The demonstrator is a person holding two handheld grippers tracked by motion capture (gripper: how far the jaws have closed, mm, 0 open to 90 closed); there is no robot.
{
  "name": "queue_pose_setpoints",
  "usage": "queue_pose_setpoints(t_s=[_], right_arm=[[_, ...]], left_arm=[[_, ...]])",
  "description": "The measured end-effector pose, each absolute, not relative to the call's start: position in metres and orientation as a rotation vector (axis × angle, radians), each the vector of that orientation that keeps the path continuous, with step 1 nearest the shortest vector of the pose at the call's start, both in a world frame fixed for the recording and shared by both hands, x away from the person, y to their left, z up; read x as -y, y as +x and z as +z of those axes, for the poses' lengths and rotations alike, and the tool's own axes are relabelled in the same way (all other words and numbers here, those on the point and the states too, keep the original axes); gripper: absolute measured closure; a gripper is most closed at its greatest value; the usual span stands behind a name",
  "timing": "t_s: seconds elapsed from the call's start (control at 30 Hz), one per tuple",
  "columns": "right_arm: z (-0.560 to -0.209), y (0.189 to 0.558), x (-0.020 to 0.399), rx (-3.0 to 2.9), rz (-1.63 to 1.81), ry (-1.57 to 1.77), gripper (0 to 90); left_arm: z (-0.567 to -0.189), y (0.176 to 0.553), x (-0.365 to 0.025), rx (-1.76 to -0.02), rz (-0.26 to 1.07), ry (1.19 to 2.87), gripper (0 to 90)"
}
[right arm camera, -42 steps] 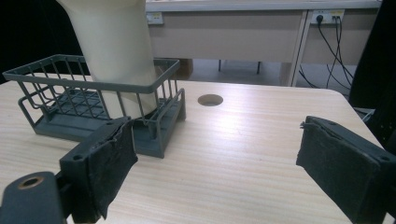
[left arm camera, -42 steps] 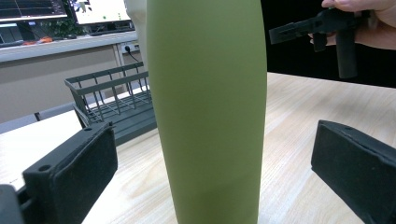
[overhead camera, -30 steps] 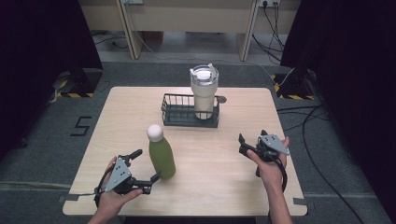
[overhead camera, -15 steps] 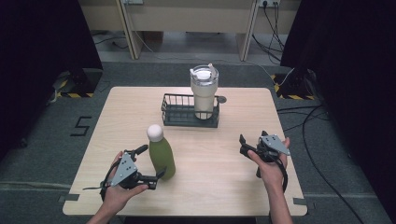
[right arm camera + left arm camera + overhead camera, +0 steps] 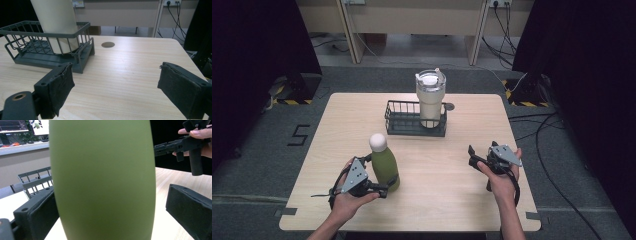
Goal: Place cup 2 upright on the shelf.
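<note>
An olive-green bottle (image 5: 385, 166) with a white cap stands upright on the table's near left. My left gripper (image 5: 381, 181) is open, one jaw on each side of the bottle's lower body. In the left gripper view the bottle (image 5: 102, 180) sits between the jaws, and a gap shows at the right jaw. My right gripper (image 5: 473, 156) is held above the near right of the table, open with nothing in it (image 5: 115, 87). A cream tumbler (image 5: 430, 100) with a lid stands in a dark wire basket (image 5: 399, 122) at the centre back.
The basket (image 5: 32, 57) and tumbler (image 5: 56, 22) lie ahead and left of my right gripper. A small round hole (image 5: 108, 44) marks the tabletop behind the basket. The right hand's gripper (image 5: 175, 145) appears beyond the bottle. Cables run over the floor at the right.
My left gripper has moved forward and right until its jaws straddle the green bottle. The bottle and the right gripper have stayed put.
</note>
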State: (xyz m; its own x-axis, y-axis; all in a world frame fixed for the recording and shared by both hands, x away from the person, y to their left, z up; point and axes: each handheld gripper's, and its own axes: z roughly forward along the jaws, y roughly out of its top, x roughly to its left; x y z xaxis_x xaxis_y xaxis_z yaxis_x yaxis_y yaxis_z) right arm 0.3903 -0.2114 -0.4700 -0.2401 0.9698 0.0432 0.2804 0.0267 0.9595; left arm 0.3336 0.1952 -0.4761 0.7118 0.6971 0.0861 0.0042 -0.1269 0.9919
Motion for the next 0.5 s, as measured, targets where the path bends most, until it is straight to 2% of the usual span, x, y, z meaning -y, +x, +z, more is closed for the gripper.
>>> queue_pose_setpoints(t_s=[0.5], right_arm=[[-0.4721,0.3904,0.2103,-1.614,1.246,1.304,12.7]], left_arm=[[-0.4778,0.3412,-0.1932,-0.605,0.658,1.585,16.7]])
